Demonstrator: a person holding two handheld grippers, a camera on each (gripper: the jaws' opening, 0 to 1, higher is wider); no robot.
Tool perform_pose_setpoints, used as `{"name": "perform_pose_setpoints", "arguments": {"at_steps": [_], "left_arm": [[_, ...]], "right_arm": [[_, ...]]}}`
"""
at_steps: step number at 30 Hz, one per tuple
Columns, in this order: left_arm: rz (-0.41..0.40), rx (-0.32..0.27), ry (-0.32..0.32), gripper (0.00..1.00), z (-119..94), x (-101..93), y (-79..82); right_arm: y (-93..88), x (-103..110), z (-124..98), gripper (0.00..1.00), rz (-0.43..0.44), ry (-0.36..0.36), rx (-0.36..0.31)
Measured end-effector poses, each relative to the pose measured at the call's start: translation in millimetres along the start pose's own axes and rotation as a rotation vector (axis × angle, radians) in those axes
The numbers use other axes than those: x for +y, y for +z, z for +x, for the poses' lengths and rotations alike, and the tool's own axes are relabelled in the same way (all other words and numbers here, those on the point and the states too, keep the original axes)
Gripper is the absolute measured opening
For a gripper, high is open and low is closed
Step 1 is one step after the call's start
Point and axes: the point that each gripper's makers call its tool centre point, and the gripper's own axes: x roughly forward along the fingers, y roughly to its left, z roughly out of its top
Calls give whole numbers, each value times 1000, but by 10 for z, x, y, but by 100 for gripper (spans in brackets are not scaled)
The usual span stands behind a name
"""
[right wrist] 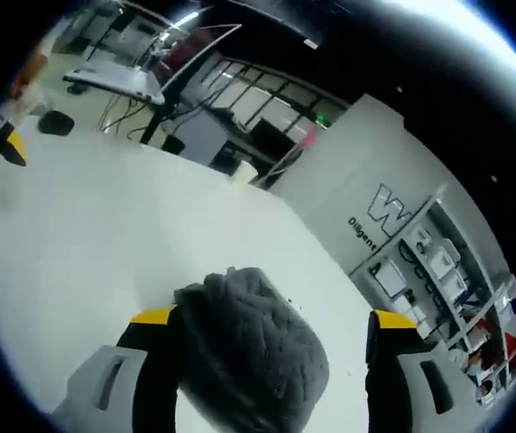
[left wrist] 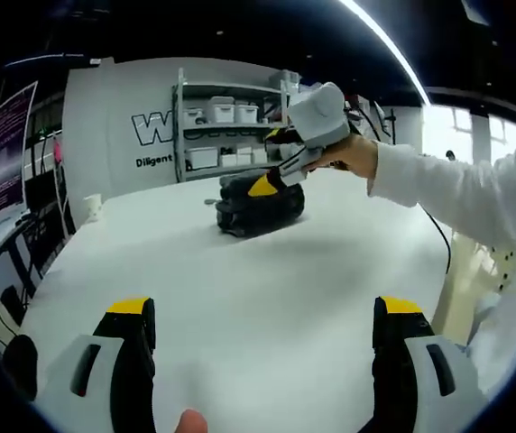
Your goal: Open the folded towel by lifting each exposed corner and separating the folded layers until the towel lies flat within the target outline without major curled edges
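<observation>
A dark grey folded towel point(left wrist: 260, 207) lies bunched on the white table point(left wrist: 240, 289), toward its far side. A person's hand holds my right gripper point(left wrist: 270, 176) down at the towel's top, yellow tips against the fabric. In the right gripper view the towel point(right wrist: 244, 352) sits between the wide-apart jaws of my right gripper point(right wrist: 271, 329), pressed against the left one with a gap to the right one. My left gripper point(left wrist: 262, 316) hovers open over bare table, well short of the towel. Its yellow tip point(right wrist: 7, 146) peeks in at the far left of the right gripper view.
A small white cup point(left wrist: 93, 206) stands near the table's far left edge. Behind the table are a metal shelf with white boxes point(left wrist: 226, 126) and a white lettered wall panel point(left wrist: 123, 126). A white sleeve point(left wrist: 456, 194) reaches in from the right. A black object point(right wrist: 57, 122) lies beyond the table.
</observation>
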Motion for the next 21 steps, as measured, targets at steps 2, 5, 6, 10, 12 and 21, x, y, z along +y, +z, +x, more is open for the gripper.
{"name": "perform_pose_setpoints", "arguments": {"at_steps": [2, 5, 6, 10, 12, 21], "left_arm": [[0, 1, -2, 100, 6, 1, -9], [-4, 2, -4, 100, 19, 9, -11], [-5, -1, -5, 100, 21, 9, -8], [-8, 0, -11, 100, 25, -7, -24], [-8, 3, -13, 100, 22, -12, -35], [-13, 6, -11, 100, 11, 7, -64]], "right_arm": [[16, 15, 28, 79, -12, -7, -6], [24, 19, 37, 74, -67, -30, -2], [18, 30, 35, 72, -72, -31, 2], [52, 94, 97, 66, -60, -16, 2], [38, 147, 130, 63, -87, -10, 13], [74, 272, 233, 44, -154, -6, 13]]}}
